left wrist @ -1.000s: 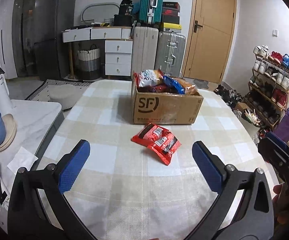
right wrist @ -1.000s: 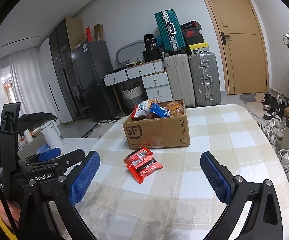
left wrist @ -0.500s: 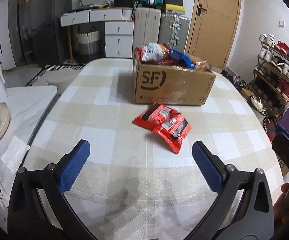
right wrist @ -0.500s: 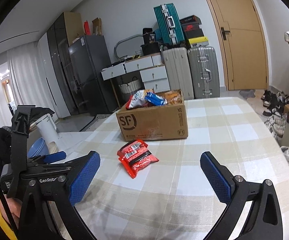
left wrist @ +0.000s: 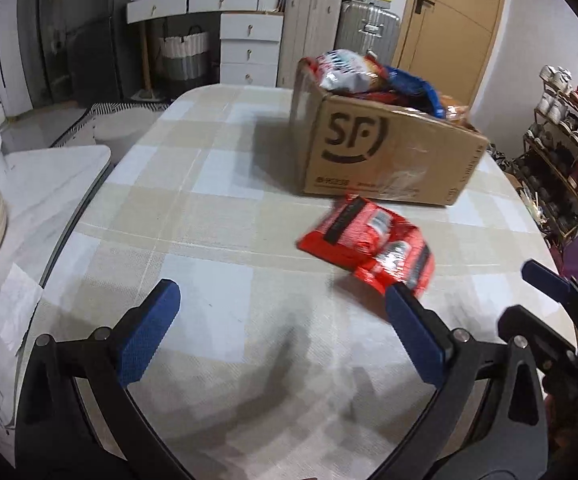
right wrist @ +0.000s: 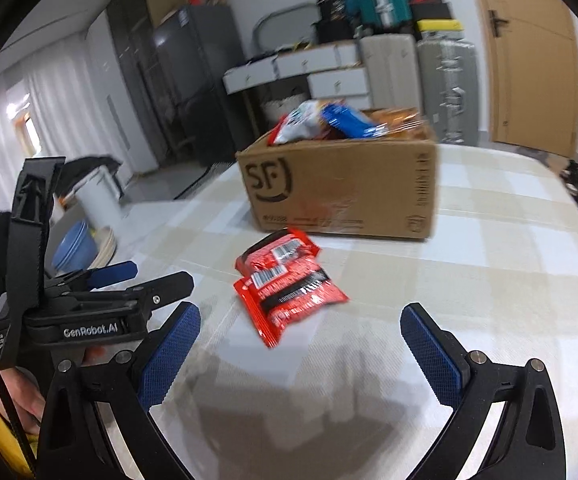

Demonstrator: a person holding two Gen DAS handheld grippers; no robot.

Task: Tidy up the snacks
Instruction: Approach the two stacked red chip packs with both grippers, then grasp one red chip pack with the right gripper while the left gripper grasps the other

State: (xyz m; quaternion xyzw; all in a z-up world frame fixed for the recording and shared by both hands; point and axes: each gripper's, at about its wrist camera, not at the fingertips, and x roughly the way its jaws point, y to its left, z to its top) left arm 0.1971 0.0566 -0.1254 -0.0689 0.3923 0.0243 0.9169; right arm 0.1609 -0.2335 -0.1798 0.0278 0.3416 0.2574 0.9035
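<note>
Two red snack packets (left wrist: 367,242) (right wrist: 287,282) lie overlapping on the checked tablecloth, just in front of a cardboard box (left wrist: 385,152) (right wrist: 341,184) printed "SF". The box is filled with several snack bags (left wrist: 363,74) (right wrist: 329,120). My left gripper (left wrist: 279,326) is open, low over the table; its right fingertip (left wrist: 399,300) is close to the near packet. My right gripper (right wrist: 301,348) is open too, with the packets just beyond its fingertips. Nothing is held by either. The left gripper also shows at the left of the right wrist view (right wrist: 129,280).
A white side table (left wrist: 45,184) with stacked bowls (right wrist: 75,250) stands left of the dining table. Suitcases (left wrist: 365,36), white drawers (left wrist: 249,48) and a door (left wrist: 453,20) are behind. A shoe rack (left wrist: 569,128) stands to the right. A hand (right wrist: 21,396) holds the left gripper.
Both grippers have moved forward and lower toward the table; the red packets and the box now loom larger and nearer. Both stay open.
</note>
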